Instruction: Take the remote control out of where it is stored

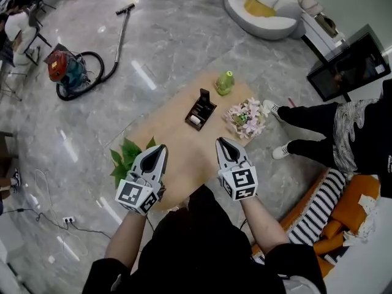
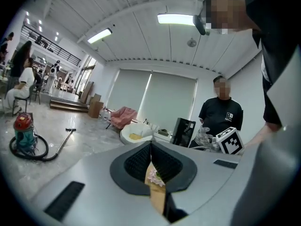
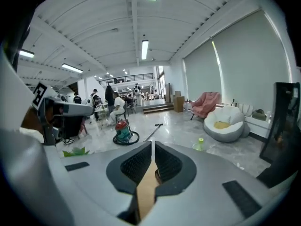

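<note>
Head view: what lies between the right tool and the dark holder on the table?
Bare table between right tool and holder; flowers sit aside. Head view shows it.

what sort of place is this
Probably a large open workspace staged as a living room: a low wooden coffee table, a white beanbag chair and a vacuum cleaner stand on a polished stone floor.

A light wooden desk carries a dark open holder near its middle, a green bottle at the far end, pink flowers on the right edge, and green leaves at the near left corner
</note>
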{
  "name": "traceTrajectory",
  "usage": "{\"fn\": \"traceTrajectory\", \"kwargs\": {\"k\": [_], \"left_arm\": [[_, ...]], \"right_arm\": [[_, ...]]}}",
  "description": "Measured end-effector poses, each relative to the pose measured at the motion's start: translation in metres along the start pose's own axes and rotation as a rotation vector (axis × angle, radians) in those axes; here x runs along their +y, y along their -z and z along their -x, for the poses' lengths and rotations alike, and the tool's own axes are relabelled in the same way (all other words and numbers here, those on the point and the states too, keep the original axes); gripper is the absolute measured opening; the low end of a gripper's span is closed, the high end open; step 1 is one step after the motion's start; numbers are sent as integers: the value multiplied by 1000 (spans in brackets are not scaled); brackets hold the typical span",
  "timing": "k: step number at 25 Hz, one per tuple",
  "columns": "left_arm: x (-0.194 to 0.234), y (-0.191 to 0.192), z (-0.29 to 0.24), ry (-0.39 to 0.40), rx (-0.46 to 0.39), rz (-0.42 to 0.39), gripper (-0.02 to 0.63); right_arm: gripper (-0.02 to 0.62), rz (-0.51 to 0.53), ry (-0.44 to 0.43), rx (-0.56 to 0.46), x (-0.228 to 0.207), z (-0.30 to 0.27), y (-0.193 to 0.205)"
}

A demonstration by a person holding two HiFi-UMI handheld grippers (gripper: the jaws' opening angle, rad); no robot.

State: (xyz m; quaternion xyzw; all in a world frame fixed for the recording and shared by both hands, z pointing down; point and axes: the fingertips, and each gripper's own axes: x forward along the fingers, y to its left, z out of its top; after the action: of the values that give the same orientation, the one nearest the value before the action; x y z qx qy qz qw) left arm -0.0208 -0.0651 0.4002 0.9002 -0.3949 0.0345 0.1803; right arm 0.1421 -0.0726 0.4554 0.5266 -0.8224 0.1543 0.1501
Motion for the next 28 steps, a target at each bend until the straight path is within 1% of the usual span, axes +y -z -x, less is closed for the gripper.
{"fn": "traceTrajectory", "kwargs": {"k": [2, 5, 8, 10, 13, 16, 18, 23, 25, 28], "left_arm": [[6, 8, -10, -10, 22, 23, 8], [18, 15, -21, -21, 63, 47, 8], [28, 23, -28, -37, 127, 32, 8], [39, 30, -32, -59, 153, 29, 8], [56, 38, -42, -95, 163, 37, 8], [66, 46, -50, -111, 166, 68, 8], [68, 50, -51, -121, 167, 90, 8], [79, 61, -34, -198, 170, 147, 8], [82, 66, -22, -227, 170, 173, 8], [94, 78, -8, -272, 187, 188, 8]], "right_arm": [[9, 16, -31, 47, -2, -22, 15], [9, 30, -66, 91, -6, -53, 31], [9, 50, -96, 140, -13, -82, 55], [9, 66, -119, 187, -15, -103, 74], [11, 92, -139, 247, -18, -137, 99], [13, 120, -126, 293, -23, -162, 117], [68, 152, -129, 343, -25, -174, 134], [126, 221, -177, 447, -26, -211, 176], [133, 254, -188, 482, -29, -223, 189], [134, 281, -185, 510, -32, -241, 198]]}}
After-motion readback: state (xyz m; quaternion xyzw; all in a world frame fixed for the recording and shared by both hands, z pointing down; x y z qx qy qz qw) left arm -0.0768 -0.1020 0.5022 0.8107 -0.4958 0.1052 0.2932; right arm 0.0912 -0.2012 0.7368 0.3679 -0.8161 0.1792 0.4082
